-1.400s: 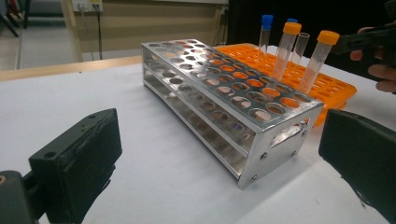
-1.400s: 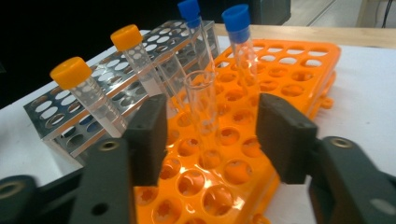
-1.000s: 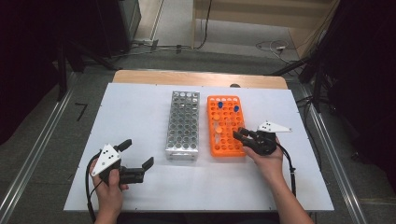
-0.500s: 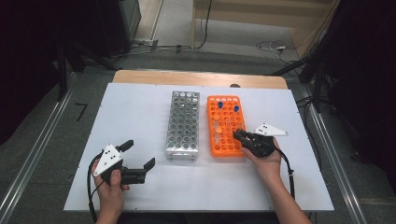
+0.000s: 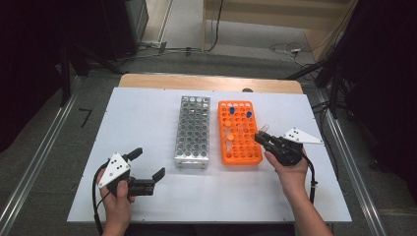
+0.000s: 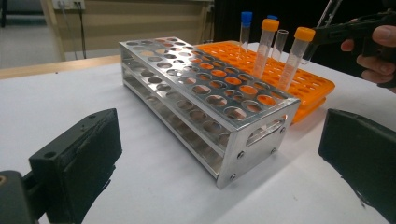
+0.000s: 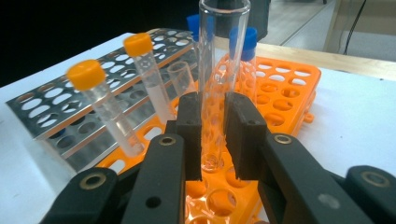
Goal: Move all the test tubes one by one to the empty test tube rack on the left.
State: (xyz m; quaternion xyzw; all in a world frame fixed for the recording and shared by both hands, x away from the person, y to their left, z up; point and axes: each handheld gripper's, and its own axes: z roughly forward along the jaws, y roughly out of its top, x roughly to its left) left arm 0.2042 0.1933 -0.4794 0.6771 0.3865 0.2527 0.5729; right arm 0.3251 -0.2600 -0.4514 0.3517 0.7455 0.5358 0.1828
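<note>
My right gripper (image 7: 214,135) is shut on a clear uncapped tube (image 7: 219,70), held upright just above the orange rack (image 7: 285,88). From above, the right gripper (image 5: 260,138) sits at that rack's (image 5: 243,153) right edge with the tube (image 5: 264,129) sticking up from it. The rack holds two orange-capped tubes (image 7: 105,105), a blue-capped tube (image 7: 247,51) and another uncapped tube (image 7: 182,79). A metal rack (image 5: 193,130) stands to its left, empty. My left gripper (image 5: 149,162) rests open near the table's front left, with nothing between its jaws.
The white table (image 5: 147,113) has bare room to the left of the metal rack (image 6: 205,93) and along the front. Beyond the table lie a wooden strip (image 5: 206,81), floor cables and dark equipment. The right hand (image 6: 373,44) shows in the left gripper view.
The right gripper has risen a little from the orange rack, taking the clear tube up with it. The left gripper has stayed put.
</note>
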